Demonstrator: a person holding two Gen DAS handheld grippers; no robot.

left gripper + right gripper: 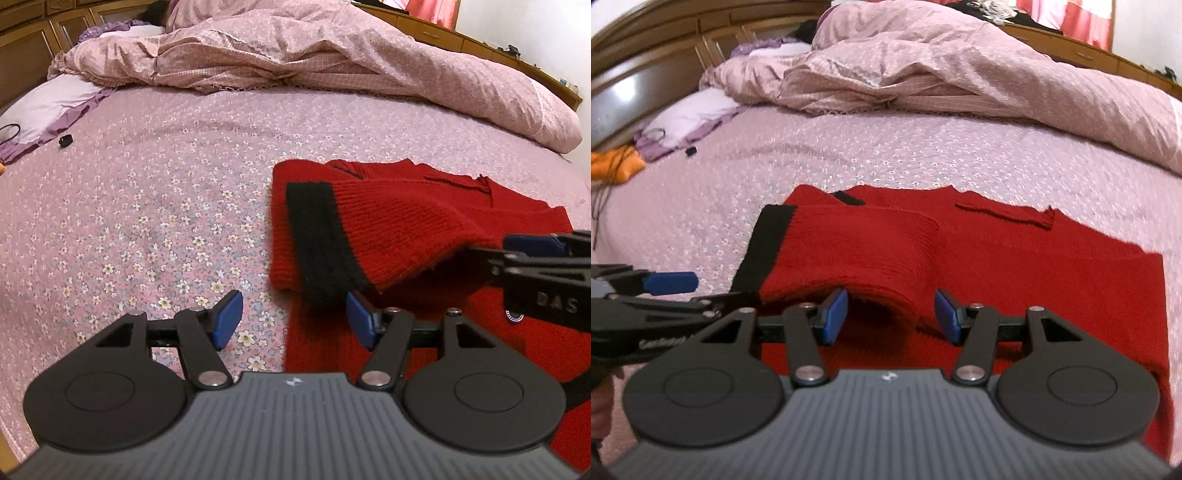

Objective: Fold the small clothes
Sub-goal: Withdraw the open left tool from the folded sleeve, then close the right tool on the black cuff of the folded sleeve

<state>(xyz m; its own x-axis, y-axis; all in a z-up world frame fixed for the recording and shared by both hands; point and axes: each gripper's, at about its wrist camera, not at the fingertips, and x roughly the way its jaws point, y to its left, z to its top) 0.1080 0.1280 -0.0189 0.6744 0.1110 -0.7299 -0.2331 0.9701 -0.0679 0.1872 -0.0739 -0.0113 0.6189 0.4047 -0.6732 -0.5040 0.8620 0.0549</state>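
Nearest the lens, the left tool point(294, 319) stands spread wide with nothing between its blue pads, the black cuff point(317, 243) of the red knit sweater point(406, 218) just ahead at 12 o'clock. The right tool point(891, 315) is likewise agape and empty, facing the sleeve's rolled edge. The sweater lies on the floral bed point(147, 192); one sleeve is folded across the body, so folding seems begun, with more left. Its housing reads "DAS".
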